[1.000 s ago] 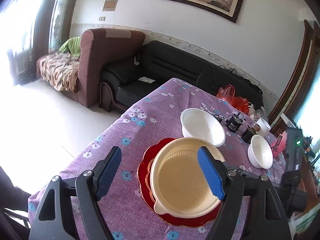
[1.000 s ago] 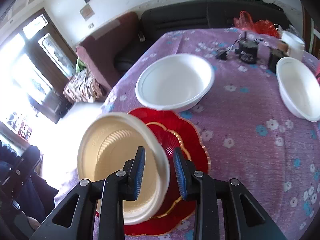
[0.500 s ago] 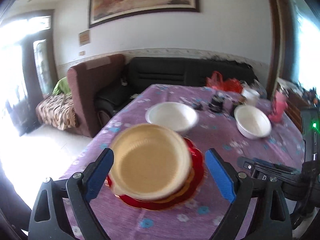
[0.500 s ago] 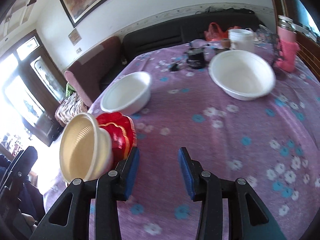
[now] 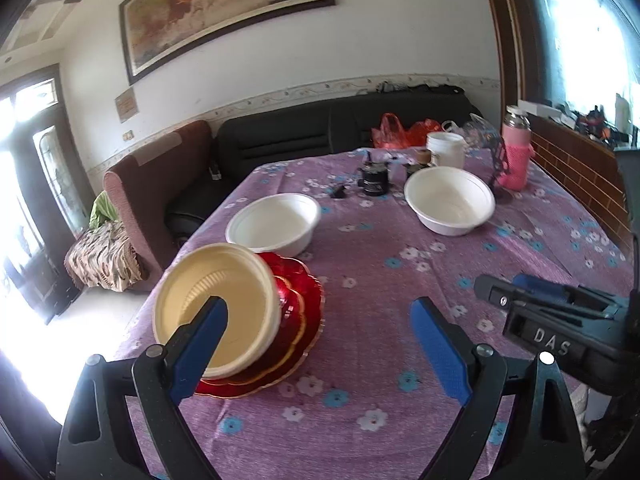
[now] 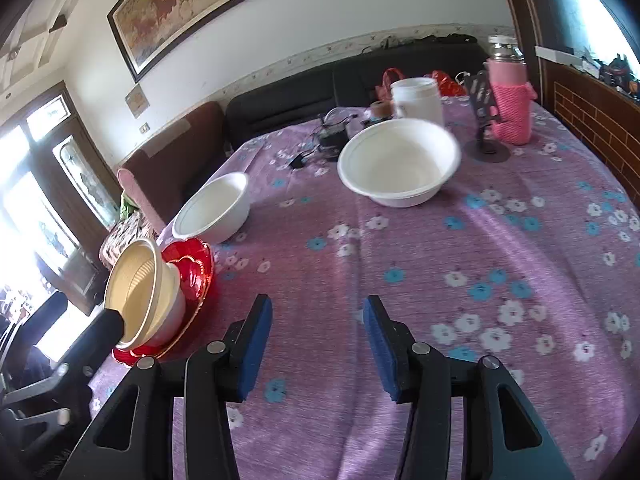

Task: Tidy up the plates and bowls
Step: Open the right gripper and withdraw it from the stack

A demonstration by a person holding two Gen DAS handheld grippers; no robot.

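Note:
A cream bowl (image 5: 216, 304) lies tilted on a red plate (image 5: 300, 312) near the left edge of the purple flowered table (image 5: 400, 300). Behind them stand a smaller white bowl (image 5: 276, 220) and a larger white bowl (image 5: 450, 200). My left gripper (image 5: 318, 344) is wide open over bare cloth; its left finger overlaps the cream bowl in that view, and I cannot tell if it touches. My right gripper (image 6: 318, 344) hovers over the cloth, jaws opening, nothing between them. From there the cream bowl (image 6: 136, 292), red plate (image 6: 196, 268) and both white bowls (image 6: 216, 212) (image 6: 400, 160) show.
At the table's far end stand a pink bottle (image 6: 510, 100), a white jar (image 6: 416, 98), a phone stand (image 6: 486, 148), small black devices (image 5: 374, 178) and a red bag (image 5: 400, 130). Sofas and the table's drop-off lie to the left.
The right gripper let go of the cream bowl's rim and widened. Both grippers swung right, so the bowl and plate now sit at the left of each view.

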